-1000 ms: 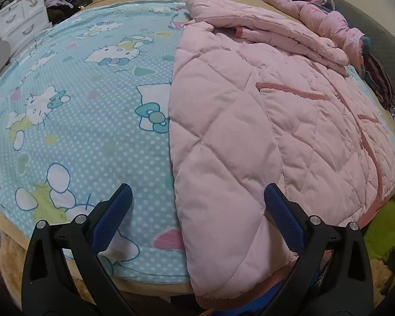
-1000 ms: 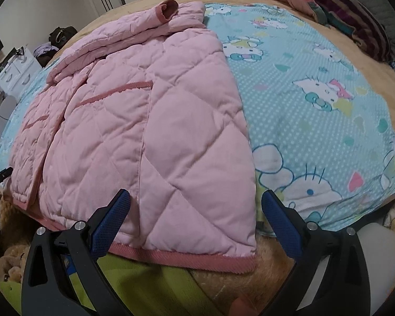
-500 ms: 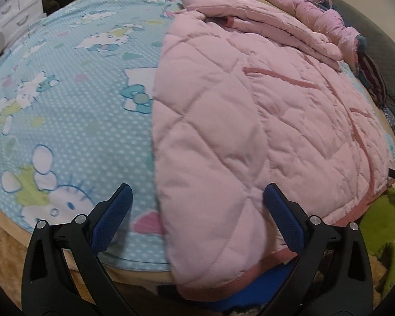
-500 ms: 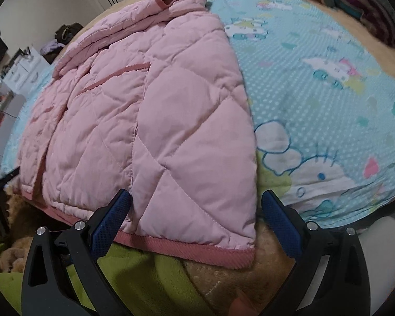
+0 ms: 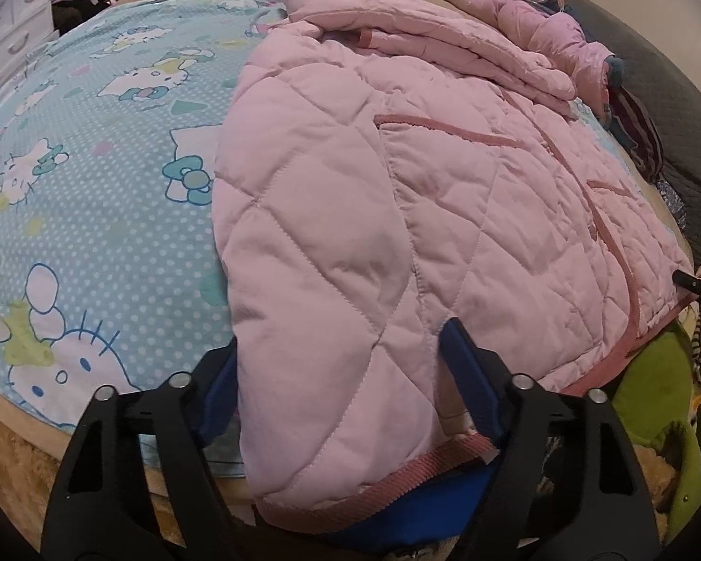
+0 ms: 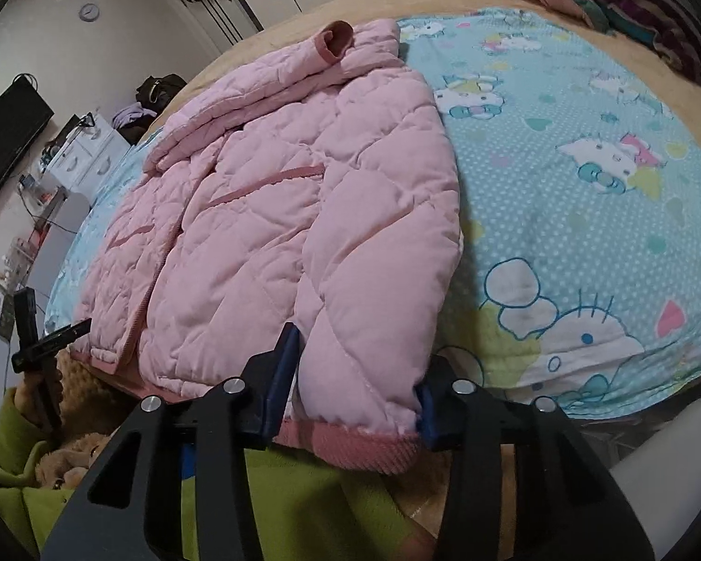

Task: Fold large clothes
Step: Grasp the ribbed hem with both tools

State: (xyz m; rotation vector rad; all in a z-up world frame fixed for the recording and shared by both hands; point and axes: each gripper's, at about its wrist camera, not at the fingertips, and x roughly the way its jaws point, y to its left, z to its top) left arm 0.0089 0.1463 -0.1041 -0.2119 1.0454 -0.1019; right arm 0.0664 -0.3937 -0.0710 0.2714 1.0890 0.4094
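A pink quilted jacket [image 5: 397, 196] lies flat on a bed with a blue cartoon-cat sheet [image 5: 93, 163], its ribbed hem at the near edge. It also shows in the right wrist view [image 6: 280, 233]. My left gripper [image 5: 346, 355] has its jaws closing around the hem's left corner, with padded fabric bunched between the blue pads [image 5: 467, 374]. My right gripper [image 6: 357, 374] is squeezed onto the hem's right corner [image 6: 364, 449]. The sleeves are folded across the top near the collar [image 6: 336, 39].
A pile of other clothes [image 5: 561, 32] lies at the far side of the bed. A green garment [image 6: 304, 505] hangs below the bed edge. White drawers [image 6: 84, 154] and a wall screen [image 6: 4, 135] stand beyond the bed.
Both grippers moved forward onto the jacket's hem and narrowed from wide open to gripping the fabric at each bottom corner.
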